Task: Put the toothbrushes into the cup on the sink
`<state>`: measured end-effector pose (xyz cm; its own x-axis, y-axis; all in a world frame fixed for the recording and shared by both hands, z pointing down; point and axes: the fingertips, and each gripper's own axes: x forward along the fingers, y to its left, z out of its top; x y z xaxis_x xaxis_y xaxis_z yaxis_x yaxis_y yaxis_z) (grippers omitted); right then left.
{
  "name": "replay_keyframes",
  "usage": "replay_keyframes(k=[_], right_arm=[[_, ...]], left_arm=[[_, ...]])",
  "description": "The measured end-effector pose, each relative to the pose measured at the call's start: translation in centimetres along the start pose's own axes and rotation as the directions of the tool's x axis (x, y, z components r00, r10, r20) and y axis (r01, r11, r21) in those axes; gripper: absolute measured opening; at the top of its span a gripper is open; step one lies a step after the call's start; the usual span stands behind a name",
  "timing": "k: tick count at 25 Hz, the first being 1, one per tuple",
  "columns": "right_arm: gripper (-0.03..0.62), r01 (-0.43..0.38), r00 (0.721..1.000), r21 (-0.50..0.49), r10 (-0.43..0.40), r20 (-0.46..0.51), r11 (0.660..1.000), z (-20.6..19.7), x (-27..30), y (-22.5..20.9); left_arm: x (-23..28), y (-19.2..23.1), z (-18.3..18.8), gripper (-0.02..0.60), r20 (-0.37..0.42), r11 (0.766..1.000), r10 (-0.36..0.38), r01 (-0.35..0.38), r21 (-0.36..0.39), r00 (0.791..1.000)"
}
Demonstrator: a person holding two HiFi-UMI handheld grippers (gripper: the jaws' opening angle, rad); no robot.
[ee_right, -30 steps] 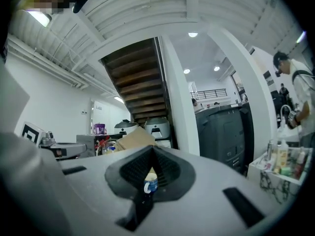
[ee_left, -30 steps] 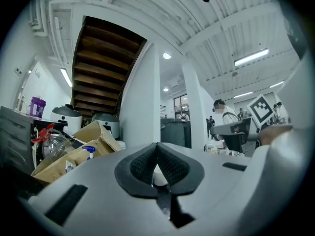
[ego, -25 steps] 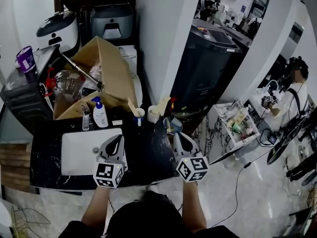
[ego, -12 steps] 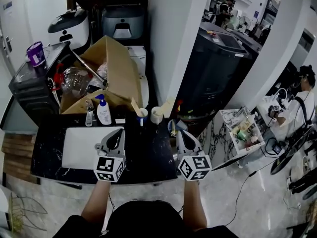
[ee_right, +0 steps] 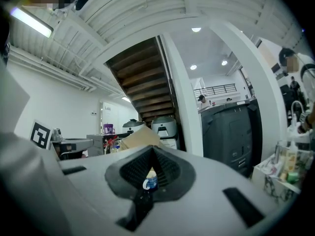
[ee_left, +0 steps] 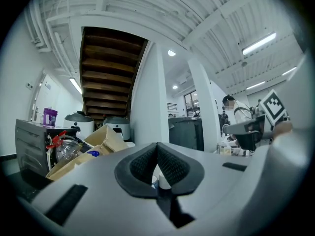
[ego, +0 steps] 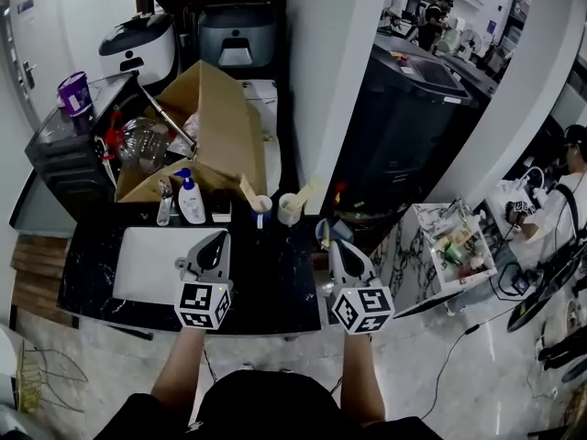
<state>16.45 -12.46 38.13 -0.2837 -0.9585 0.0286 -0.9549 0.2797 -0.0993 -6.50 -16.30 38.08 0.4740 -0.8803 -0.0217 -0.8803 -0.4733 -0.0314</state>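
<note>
Left gripper [ego: 219, 239]: jaws together, empty, at sink's [ego: 145, 266] right edge.
Right gripper [ego: 333, 246]: jaws together, empty.
Blue cup [ego: 261, 213], white cup [ego: 288, 211]: behind the sink; I can't confirm their sticks [ego: 246, 192] are toothbrushes.

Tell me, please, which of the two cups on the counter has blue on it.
The left cup, nearer the pump bottle; the right cup is plain white.
</note>
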Motion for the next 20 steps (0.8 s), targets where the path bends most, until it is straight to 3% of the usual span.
replay_keyframes(k=[20], right_arm=[[0.002, -0.011, 1.0, -0.02, 0.011, -0.005, 1.0, -0.1, -1.1, -1.1]], left_arm=[[0.1, -2.1, 0.0, 0.005, 0.004, 1.0, -0.007, 0.007, 0.004, 1.0]])
